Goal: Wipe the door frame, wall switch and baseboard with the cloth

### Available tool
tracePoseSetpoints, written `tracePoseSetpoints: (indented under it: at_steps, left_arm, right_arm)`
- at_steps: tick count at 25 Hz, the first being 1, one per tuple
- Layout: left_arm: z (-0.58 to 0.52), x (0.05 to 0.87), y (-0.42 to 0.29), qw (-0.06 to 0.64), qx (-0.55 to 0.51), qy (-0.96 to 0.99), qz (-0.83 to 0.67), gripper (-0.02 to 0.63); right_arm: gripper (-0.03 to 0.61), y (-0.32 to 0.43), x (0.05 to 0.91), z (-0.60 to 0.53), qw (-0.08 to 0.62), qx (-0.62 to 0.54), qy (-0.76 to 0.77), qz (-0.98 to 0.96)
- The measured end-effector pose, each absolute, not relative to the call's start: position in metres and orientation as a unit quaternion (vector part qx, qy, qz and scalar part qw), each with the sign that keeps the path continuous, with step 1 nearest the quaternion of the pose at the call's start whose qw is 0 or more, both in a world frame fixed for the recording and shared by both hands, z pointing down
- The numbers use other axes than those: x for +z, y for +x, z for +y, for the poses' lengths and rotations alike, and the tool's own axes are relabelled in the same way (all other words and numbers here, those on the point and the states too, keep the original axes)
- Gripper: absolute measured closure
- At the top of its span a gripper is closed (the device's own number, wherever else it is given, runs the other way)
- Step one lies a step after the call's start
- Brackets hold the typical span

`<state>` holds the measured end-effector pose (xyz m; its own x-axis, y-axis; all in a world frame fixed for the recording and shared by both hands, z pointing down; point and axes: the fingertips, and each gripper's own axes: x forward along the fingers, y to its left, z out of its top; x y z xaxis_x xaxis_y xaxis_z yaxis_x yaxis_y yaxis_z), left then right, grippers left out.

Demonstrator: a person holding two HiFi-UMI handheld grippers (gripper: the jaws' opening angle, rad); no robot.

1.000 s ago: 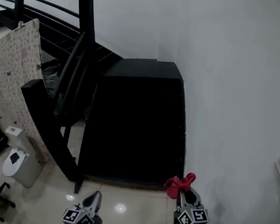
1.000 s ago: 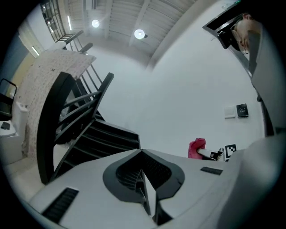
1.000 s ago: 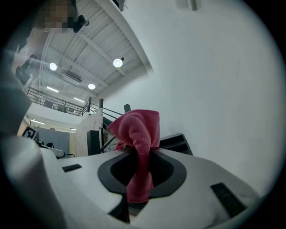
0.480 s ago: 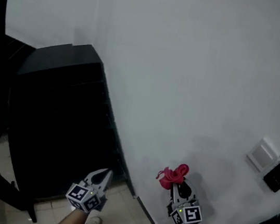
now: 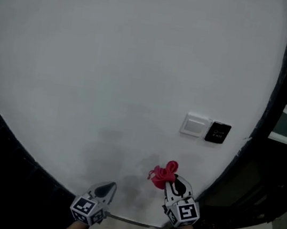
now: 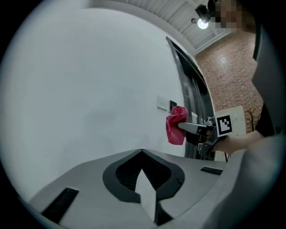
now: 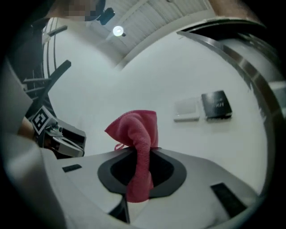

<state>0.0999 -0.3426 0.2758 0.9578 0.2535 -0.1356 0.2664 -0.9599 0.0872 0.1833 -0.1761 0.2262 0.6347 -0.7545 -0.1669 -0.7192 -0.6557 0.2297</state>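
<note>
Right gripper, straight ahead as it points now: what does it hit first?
Probably bare white wall, with the red cloth in the right gripper touching first, just beside the white switch rather than on it. Depth is hard to judge.

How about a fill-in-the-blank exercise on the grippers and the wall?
1. The right gripper is shut on the red ____.
2. The left gripper, its jaws together, holds ____.
3. Right of the white switch on the wall sits a ____ panel.
Missing words: cloth; nothing; black.
</note>
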Motion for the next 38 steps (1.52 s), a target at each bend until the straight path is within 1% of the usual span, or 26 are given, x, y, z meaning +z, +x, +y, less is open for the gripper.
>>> tracePoseSetpoints:
  at_steps: [3,6,7,10,11,13,16,19,23,25,38]
  left_arm:
    - [-0.302,0.258,0.114,0.058,-0.072,0.979,0.183,0.611]
    - [-0.279,0.259,0.109,0.065,-0.061,0.972,0.216,0.611]
    - [-0.273,0.261,0.108,0.063,-0.059,0.972,0.220,0.611]
    - [-0.264,0.266,0.111,0.057,-0.065,0.972,0.218,0.611]
    - [-0.264,0.267,0.113,0.056,-0.066,0.973,0.215,0.611]
    - [-0.263,0.269,0.116,0.055,-0.066,0.975,0.205,0.611]
    - [-0.262,0.269,0.120,0.042,-0.069,0.978,0.191,0.611]
    - [-0.265,0.274,0.122,0.044,-0.068,0.981,0.179,0.611]
    - [-0.267,0.280,0.129,0.044,-0.054,0.983,0.172,0.611]
    - [-0.264,0.283,0.132,0.044,-0.050,0.982,0.175,0.611]
    - [-0.256,0.295,0.150,0.039,-0.029,0.978,0.201,0.611]
  right_arm:
    - [0.517,0.189,0.199,-0.143,0.170,-0.142,0.907,-0.358]
    - [0.517,0.206,0.160,-0.123,0.261,-0.175,0.901,-0.301]
    - [0.517,0.213,0.144,-0.115,0.299,-0.194,0.893,-0.275]
    - [0.517,0.237,0.086,-0.089,0.441,-0.255,0.842,-0.176]
    - [0.516,0.244,0.068,-0.081,0.477,-0.269,0.823,-0.148]
    - [0.517,0.260,0.037,-0.070,0.517,-0.285,0.799,-0.116]
    - [0.517,0.283,0.013,-0.064,0.554,-0.285,0.776,-0.095]
    - [0.515,0.301,0.024,-0.070,0.577,-0.284,0.760,-0.096]
    - [0.517,0.298,0.035,-0.075,0.563,-0.305,0.763,-0.094]
    - [0.517,0.297,0.044,-0.076,0.569,-0.307,0.757,-0.097]
    - [0.517,0.300,0.096,-0.076,0.563,-0.281,0.766,-0.133]
